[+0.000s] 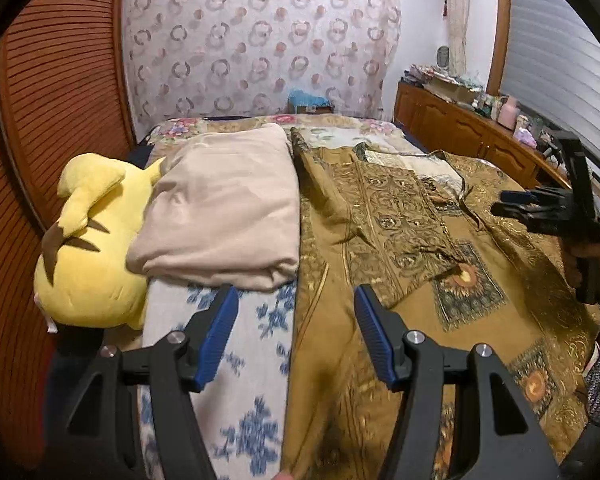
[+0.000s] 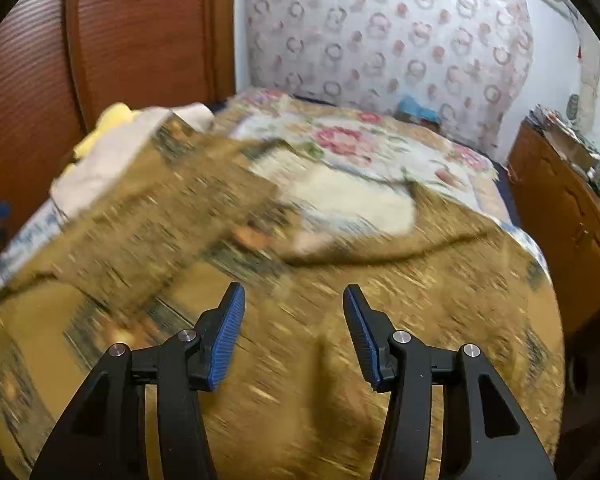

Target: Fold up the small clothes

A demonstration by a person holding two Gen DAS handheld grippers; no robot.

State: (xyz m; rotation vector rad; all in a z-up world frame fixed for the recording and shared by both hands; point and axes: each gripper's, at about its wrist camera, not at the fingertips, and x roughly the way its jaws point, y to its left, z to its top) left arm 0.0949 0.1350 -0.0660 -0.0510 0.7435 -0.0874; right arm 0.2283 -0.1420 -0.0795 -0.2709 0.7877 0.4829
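Your left gripper hangs over the near part of the bed with its blue pads spread apart and nothing between them; below it the seam between a white cloth with blue flowers and the olive-gold garment runs from 6 toward 12 o'clock. The garment lies spread flat across the bed, filling the left wrist view from the centre out to 3 o'clock, with one patterned panel folded over its middle. At 10 o'clock of the gripper a folded beige blanket rests partly on a yellow plush toy, which lies at 9 o'clock against the wooden wardrobe. Your right gripper is released too, pads apart and empty, hovering above the same garment, which is motion-blurred in its own view; in the left wrist view you see that gripper at 3 o'clock, above the garment's right edge. A wooden dresser stands at 2 o'clock beside the bed.
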